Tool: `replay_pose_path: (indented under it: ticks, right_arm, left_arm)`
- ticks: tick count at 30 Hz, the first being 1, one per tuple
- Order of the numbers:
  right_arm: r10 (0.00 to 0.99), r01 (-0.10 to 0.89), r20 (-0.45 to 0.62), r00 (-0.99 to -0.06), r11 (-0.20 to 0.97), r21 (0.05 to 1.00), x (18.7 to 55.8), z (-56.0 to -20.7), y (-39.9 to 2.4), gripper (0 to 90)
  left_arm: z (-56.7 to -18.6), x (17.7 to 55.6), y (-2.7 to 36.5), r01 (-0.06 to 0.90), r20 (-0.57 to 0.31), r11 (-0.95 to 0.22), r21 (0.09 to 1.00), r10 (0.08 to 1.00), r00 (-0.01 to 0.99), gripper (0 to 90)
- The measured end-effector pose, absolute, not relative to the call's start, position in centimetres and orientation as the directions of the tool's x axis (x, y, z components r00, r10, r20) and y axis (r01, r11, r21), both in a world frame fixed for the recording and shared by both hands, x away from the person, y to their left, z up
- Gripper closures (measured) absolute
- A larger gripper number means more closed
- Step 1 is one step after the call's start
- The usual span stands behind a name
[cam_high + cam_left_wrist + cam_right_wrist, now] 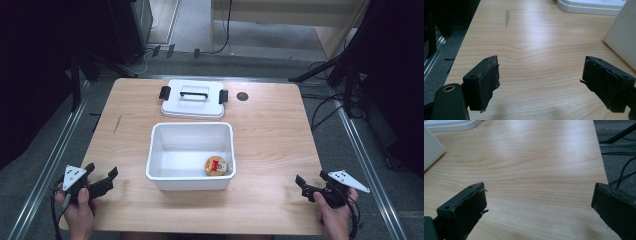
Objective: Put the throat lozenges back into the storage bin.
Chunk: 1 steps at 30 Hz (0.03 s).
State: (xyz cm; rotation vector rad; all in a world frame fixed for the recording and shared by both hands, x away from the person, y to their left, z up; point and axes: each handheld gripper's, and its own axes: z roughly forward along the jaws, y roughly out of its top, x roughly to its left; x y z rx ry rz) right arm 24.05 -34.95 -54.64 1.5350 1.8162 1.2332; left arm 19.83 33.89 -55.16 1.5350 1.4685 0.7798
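A white rectangular bin [190,155] stands open in the middle of the wooden table [270,135]. A small round can with a gold rim and red label [216,166] lies in its near right corner. The bin's white lid [193,99] with black clips and handle lies flat behind it. My left gripper [102,176] rests at the near left corner, open and empty, well left of the bin [624,37]. My right gripper [311,180] sits at the near right, open and empty, with bare wood between its jaws. The lid's edge [589,6] [451,124] lies far ahead in both gripper views.
A dark round hole [242,96] marks the table right of the lid. A grey smudge [507,18] marks the wood at the left. The table's right edge [602,162] runs close to my right gripper, with cables [621,173] on the floor beyond.
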Motion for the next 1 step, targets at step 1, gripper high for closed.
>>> replay_pose_path:
  ticks: [1]
  right_arm:
    - [0.941,0.532,0.199,-0.273,-0.024,0.846,24.07,-54.65,-34.96,0.0]
  left_arm:
    - [-55.17,19.82,33.92,0.457,-0.121,0.054,0.888,0.986,0.119,14.9]
